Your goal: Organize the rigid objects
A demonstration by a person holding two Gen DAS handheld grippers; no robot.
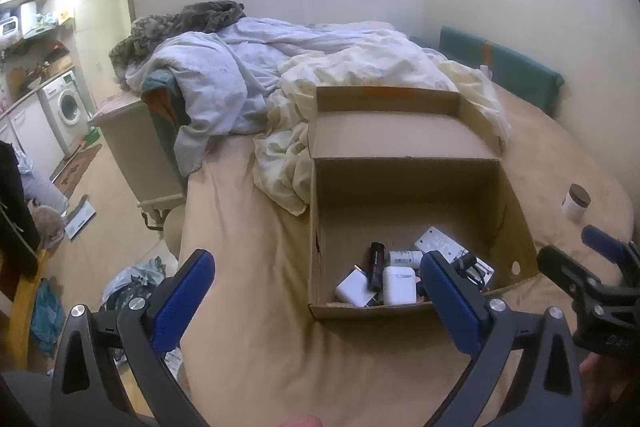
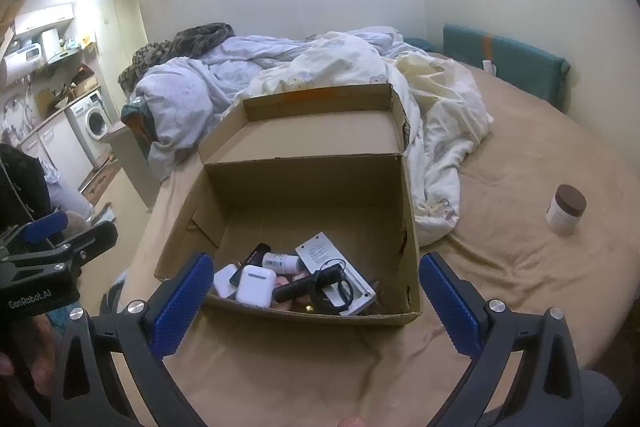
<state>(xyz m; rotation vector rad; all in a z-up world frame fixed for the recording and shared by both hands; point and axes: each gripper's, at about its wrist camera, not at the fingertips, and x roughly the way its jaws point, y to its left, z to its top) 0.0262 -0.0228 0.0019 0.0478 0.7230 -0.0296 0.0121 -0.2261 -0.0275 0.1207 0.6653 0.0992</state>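
Note:
An open cardboard box sits on the tan bed sheet. Inside lie a white earbud case, a white charger, a black tube, a small white bottle, a grey flat device and a black strap. A white jar with a brown lid stands on the sheet to the right of the box. My left gripper is open and empty above the box's near edge. My right gripper is open and empty near the box's front.
Crumpled duvets lie behind the box. A teal cushion stands against the far wall. The bed's left edge drops to a floor with bags; a washing machine is at far left.

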